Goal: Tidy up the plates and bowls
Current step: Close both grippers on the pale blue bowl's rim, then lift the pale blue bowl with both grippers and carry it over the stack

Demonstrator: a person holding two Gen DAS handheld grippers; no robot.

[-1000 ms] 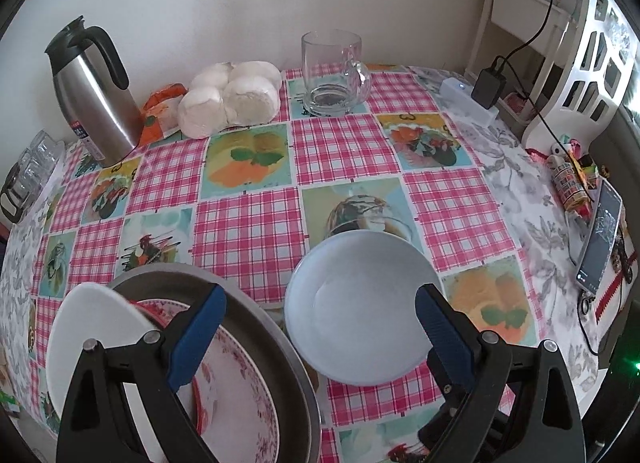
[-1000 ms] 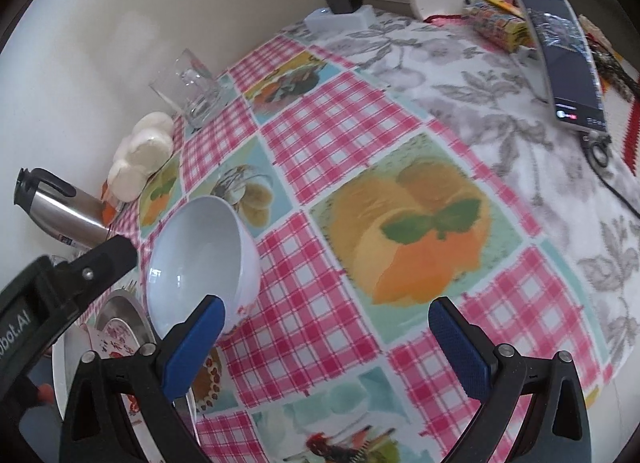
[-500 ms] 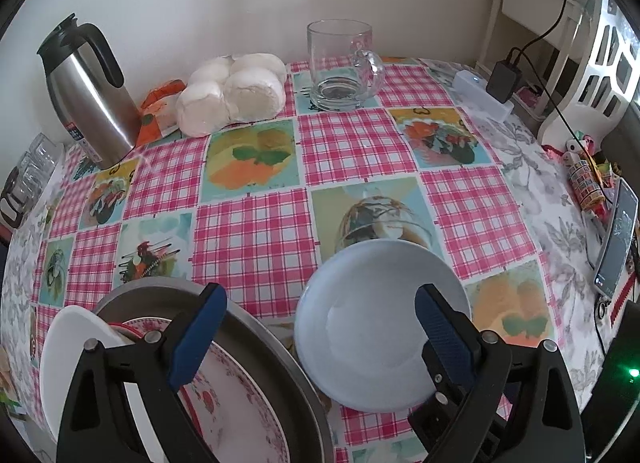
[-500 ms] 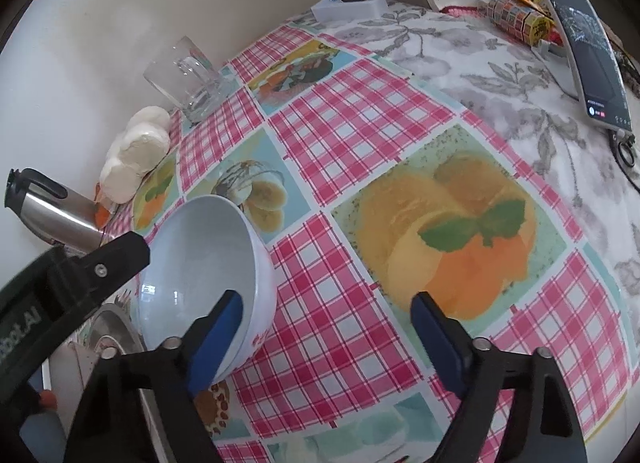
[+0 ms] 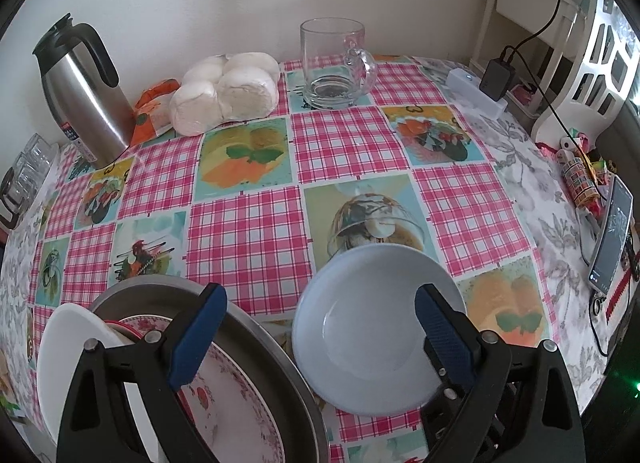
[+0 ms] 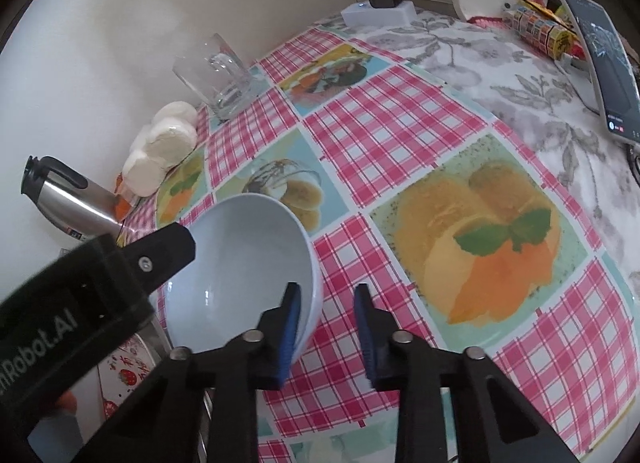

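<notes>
On checked tablecloth [image 5: 248,231] by wall: L gripper [image 5: 316,315] wide; R gripper [image 6: 326,309] closing on bowl [image 6: 244,263] rim.

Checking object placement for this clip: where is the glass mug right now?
In the left wrist view the glass mug stands upright at the table's far edge by the wall, right of the white buns, well beyond the white bowl.

The left gripper [image 5: 316,327] covers part of the flowered plate [image 5: 240,415] beside the bowl [image 5: 376,347], and the picture's lower edge cuts that plate. Behind it, a white plate [image 5: 64,347] is half hidden. The phone [image 6: 604,63] screen's text is too small to read.
</notes>
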